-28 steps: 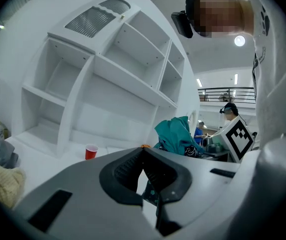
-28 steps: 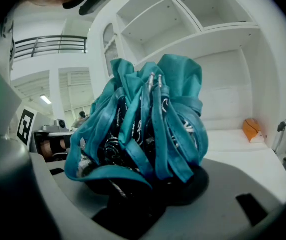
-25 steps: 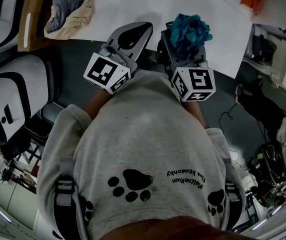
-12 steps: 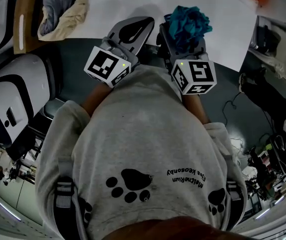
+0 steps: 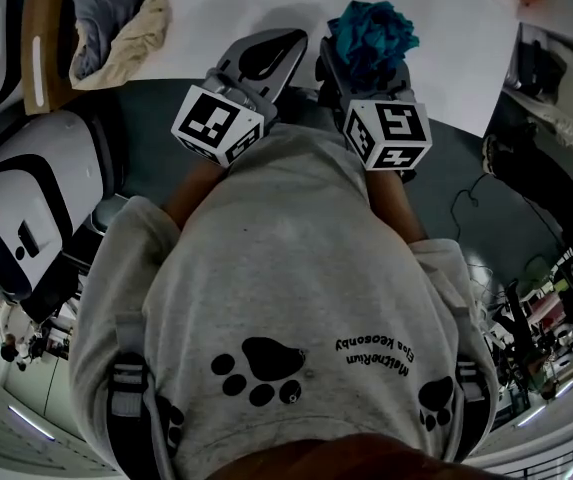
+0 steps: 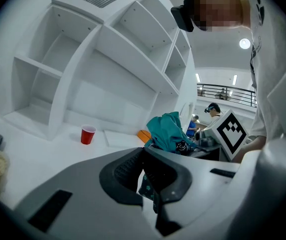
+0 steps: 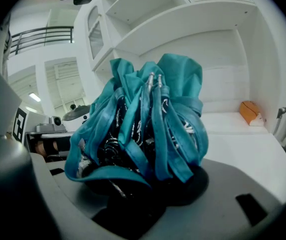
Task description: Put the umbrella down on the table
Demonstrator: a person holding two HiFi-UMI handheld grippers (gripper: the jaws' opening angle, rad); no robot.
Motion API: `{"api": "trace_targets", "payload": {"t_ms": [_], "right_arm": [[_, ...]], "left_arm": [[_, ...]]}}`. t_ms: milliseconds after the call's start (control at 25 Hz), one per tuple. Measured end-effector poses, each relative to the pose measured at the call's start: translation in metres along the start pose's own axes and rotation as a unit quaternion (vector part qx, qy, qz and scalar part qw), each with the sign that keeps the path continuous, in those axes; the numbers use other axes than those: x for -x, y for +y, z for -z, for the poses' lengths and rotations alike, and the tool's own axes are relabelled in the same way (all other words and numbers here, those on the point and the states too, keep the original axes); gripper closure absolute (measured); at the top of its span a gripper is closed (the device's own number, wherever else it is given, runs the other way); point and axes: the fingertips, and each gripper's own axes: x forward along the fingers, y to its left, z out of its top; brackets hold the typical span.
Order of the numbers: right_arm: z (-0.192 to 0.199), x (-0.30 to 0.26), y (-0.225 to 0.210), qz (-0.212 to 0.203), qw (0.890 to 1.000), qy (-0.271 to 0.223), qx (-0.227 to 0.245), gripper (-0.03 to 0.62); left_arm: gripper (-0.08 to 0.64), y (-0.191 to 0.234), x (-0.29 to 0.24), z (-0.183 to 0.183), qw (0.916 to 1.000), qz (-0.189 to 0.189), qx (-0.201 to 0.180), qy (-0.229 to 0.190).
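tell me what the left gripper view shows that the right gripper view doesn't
Only the left gripper view: a red cup on the table. Only the right gripper view: metal rib tips of the umbrella, and the right gripper shut on it. Both: the teal umbrella, white shelves, an orange thing on the table.

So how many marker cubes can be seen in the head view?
2. One marker cube rides on the left claw, the other on the right claw, which grips the teal umbrella. None seems hidden.
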Motion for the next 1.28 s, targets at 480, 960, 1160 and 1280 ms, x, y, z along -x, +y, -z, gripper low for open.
{"api": "trace_targets", "payload": {"t_ms": [480,960,1160,1280], "right_arm": [[0.026,-0.038,-0.009,-0.009,0.998,0.052,-0.033,0.33],[0.04,-0.075,-0.023,-0.012,0.992,0.095,-0.081,0.33],[0.042,-0.09,-0.03,-0.01,0.988,0.102,-0.113,0.33],[0.043,-0.099,-0.034,-0.007,0.986,0.11,-0.124,0.33]], "left_arm": [[0.543,0.021,-0.019,0.015,0.9996,0.002,0.012,0.026],[0.543,0.044,-0.033,0.015,0.999,-0.002,0.027,0.035],[0.543,0.052,-0.035,0.018,0.9984,-0.001,0.036,0.043],[0.543,0.056,-0.036,0.018,0.9983,-0.001,0.039,0.044]]}}
